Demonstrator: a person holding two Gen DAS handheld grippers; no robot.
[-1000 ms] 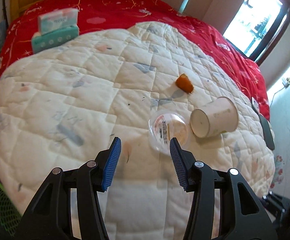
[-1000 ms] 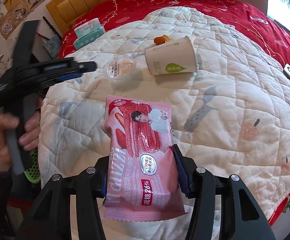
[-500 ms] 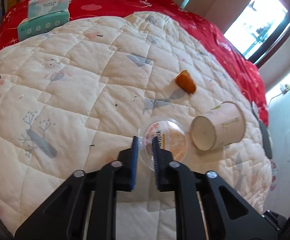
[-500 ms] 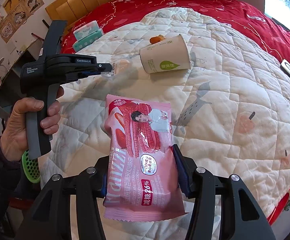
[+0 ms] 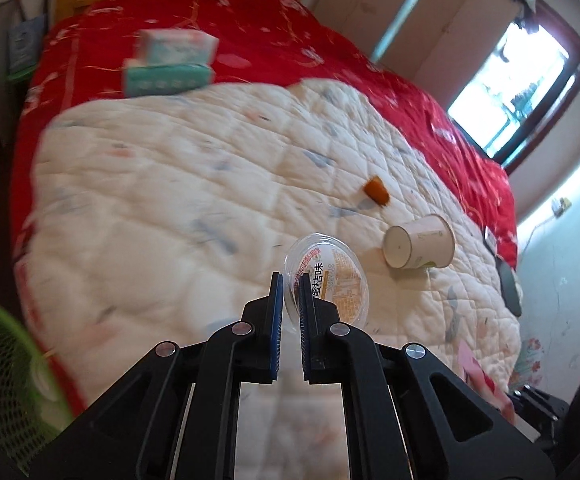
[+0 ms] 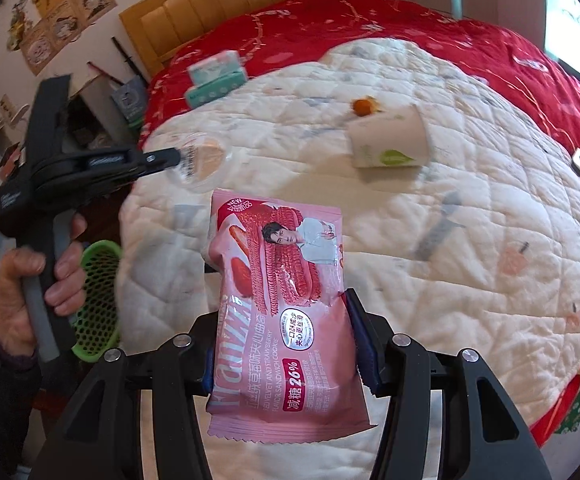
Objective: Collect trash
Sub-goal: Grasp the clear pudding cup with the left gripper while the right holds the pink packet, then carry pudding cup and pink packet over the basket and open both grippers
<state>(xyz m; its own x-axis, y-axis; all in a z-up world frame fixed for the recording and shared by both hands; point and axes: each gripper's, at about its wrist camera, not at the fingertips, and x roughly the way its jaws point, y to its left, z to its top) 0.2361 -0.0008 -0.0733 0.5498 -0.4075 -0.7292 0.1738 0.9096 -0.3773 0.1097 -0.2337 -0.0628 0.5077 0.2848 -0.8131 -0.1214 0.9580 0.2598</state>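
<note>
Trash here is in both claws and on the bed. A clear plastic jelly cup (image 5: 327, 276) with an orange printed lid is pinched by its rim between the blue pads of the left gripper (image 5: 289, 285), whose jaws are closed almost fully on it; the cup hangs clear of the quilt. From the right wrist view the same cup (image 6: 202, 162) juts from the tip of the left gripper (image 6: 170, 157), which a hand (image 6: 36, 280) grasps by its grey handle, the tool reaching out roughly level over the bed's left edge. The right gripper (image 6: 286, 336) points steeply down with its jaws part-way apart, clamped on the sides of a pink strawberry sandwich-cookie wrapper (image 6: 280, 292), which stands up between them.

On the white quilted blanket (image 5: 162, 200) a paper cup (image 5: 417, 246) lies on its side, and a small orange scrap (image 5: 377, 191) sits just beyond it. Further back, two tissue packs (image 5: 170, 62) are stacked on the red bedspread (image 5: 274, 36) near a wooden headboard (image 6: 230, 4). A green mesh basket (image 6: 98, 300) stands off the bed's near-left edge, behind the hand. A bright window (image 5: 517, 88) is on the right; drawings (image 6: 62, 20) hang on the left wall.
</note>
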